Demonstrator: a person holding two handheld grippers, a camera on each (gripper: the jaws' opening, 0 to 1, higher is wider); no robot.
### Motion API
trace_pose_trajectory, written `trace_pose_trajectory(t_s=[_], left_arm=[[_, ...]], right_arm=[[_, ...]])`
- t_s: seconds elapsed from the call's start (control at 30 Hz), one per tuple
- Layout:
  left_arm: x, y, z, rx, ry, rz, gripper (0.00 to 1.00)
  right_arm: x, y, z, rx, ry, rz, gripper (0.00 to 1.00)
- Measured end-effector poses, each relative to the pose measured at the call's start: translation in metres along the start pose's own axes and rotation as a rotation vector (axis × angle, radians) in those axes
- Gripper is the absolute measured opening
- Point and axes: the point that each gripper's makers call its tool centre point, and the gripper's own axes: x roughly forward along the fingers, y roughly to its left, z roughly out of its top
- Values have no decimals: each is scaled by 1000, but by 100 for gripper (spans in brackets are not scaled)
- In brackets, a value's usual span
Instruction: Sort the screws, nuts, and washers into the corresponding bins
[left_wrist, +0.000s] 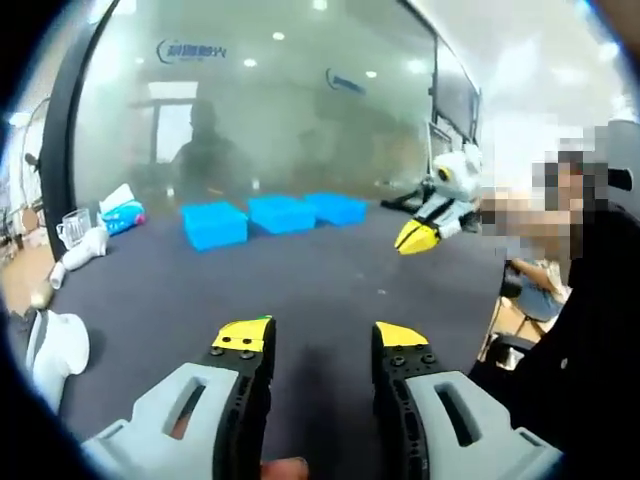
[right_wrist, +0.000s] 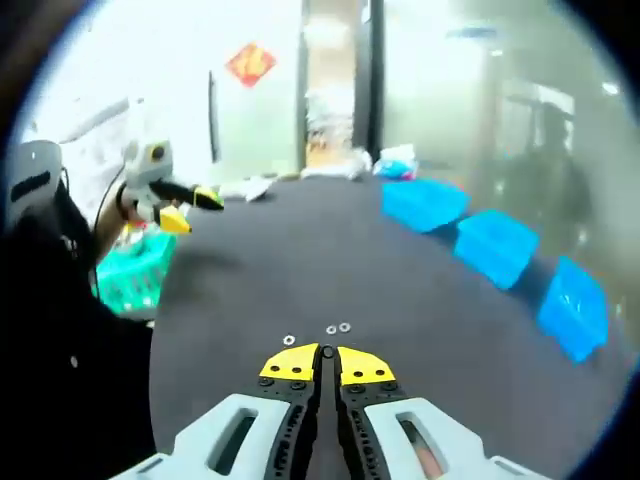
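Note:
Three blue bins (left_wrist: 214, 224) (left_wrist: 281, 213) (left_wrist: 337, 208) stand in a row at the far side of the dark grey table (left_wrist: 320, 280). My left gripper (left_wrist: 320, 338) hovers open over bare table, nothing between its yellow-tipped jaws. My right gripper (left_wrist: 416, 237) hangs at the right above the table. In the right gripper view, the right gripper (right_wrist: 326, 362) is shut just behind three small washers or nuts (right_wrist: 289, 340) (right_wrist: 331, 329) (right_wrist: 345, 327). The bins (right_wrist: 425, 203) (right_wrist: 495, 245) (right_wrist: 573, 305) run along the right. The left gripper (right_wrist: 190, 210) floats open at the left.
A teal basket (right_wrist: 130, 270) sits at the table's left edge. A white object (left_wrist: 55, 345), a clear jug (left_wrist: 75, 228) and a packet (left_wrist: 122, 212) lie along the table's left side. A person (left_wrist: 590, 300) is close on the right. A glass wall (left_wrist: 280, 100) stands behind the bins.

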Motion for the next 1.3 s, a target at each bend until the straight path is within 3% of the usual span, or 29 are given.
trace_pose_trajectory(t_s=[0.03, 0.3, 0.5, 1.0, 1.3], left_arm=[[0, 1, 1, -4, -5, 4, 37], [2, 1, 7, -12, -18, 14, 37], [2, 5, 10, -17, -28, 26, 37], [-6, 12, 15, -14, -60, 64, 36], [-7, 11, 14, -14, -61, 64, 36]], right_arm=[[-7, -3, 5, 26, -51, -26, 3], [-32, -16, 24, 115, -242, -147, 3], [-45, -32, 34, 124, -310, -220, 3], [-23, -84, 61, 128, -297, -296, 3], [5, -138, 89, 126, -268, -354, 3]])
